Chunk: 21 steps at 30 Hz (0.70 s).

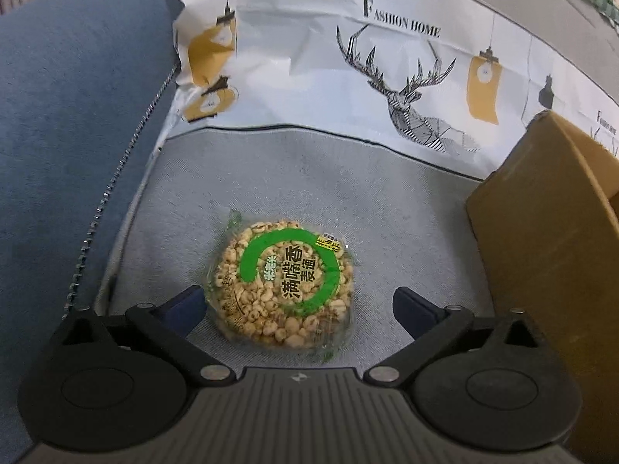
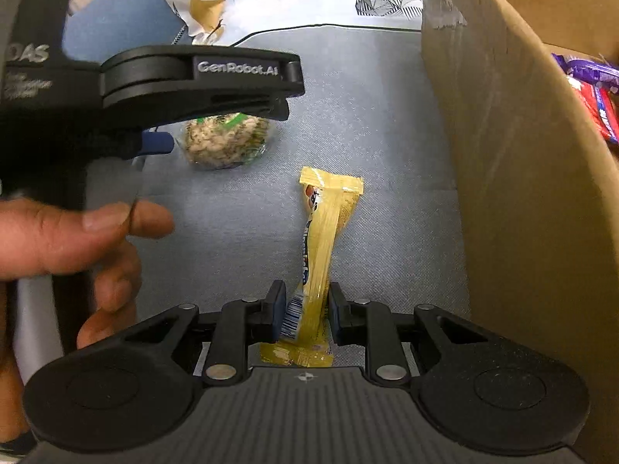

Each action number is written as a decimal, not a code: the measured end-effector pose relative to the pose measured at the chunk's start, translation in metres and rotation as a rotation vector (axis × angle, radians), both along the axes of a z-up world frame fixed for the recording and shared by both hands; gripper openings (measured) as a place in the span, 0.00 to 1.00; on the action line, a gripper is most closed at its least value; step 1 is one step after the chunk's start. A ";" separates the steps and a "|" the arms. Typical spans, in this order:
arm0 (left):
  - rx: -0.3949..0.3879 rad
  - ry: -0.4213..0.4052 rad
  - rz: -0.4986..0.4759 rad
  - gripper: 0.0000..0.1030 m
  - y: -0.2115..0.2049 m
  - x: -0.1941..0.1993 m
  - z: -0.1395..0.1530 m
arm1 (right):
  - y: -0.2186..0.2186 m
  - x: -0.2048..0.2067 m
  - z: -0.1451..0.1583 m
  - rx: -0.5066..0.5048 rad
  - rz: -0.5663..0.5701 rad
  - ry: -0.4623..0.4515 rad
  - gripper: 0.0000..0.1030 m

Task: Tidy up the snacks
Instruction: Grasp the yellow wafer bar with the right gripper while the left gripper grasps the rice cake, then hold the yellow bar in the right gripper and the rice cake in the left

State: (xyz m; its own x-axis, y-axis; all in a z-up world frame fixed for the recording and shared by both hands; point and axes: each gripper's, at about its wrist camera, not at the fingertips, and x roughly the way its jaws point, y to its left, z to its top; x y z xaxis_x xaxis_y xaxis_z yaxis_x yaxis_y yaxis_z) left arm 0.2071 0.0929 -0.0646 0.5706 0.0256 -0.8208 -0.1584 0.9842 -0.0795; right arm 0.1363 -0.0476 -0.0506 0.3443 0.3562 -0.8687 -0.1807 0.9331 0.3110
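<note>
L gripper [image 1: 298, 305] wide open, straddling round puffed-grain pack [image 1: 280, 284] on grey mat [image 1: 348, 185], not clamped yet | R gripper [image 2: 305, 309] pinching yellow bar wrapper [image 2: 323, 232] near its end | step: pickup | next prob: L close on pack, R lift bar into cardboard box [image 2: 503, 154] on R w/ other snacks

Left gripper [image 1: 298, 309] spread wide, low and level, right gripper [image 2: 305, 309] pinched nearly closed

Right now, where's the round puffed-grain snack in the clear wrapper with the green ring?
The round puffed-grain snack lies on the grey cushion, between the open left gripper fingers, left of the cardboard box.
</note>
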 end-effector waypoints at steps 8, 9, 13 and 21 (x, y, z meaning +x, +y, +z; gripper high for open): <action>0.068 0.018 -0.009 0.96 -0.005 0.011 -0.010 | 0.004 0.001 -0.001 -0.019 0.012 -0.025 0.23; 0.073 0.017 -0.009 0.92 -0.005 0.011 -0.010 | 0.004 0.001 -0.001 -0.020 0.012 -0.027 0.23; 0.088 0.016 0.004 0.84 -0.002 0.007 -0.006 | 0.000 -0.005 0.003 -0.024 0.016 -0.034 0.23; 0.064 0.120 0.103 0.84 0.003 -0.016 0.015 | 0.005 -0.008 0.006 -0.060 0.028 -0.066 0.23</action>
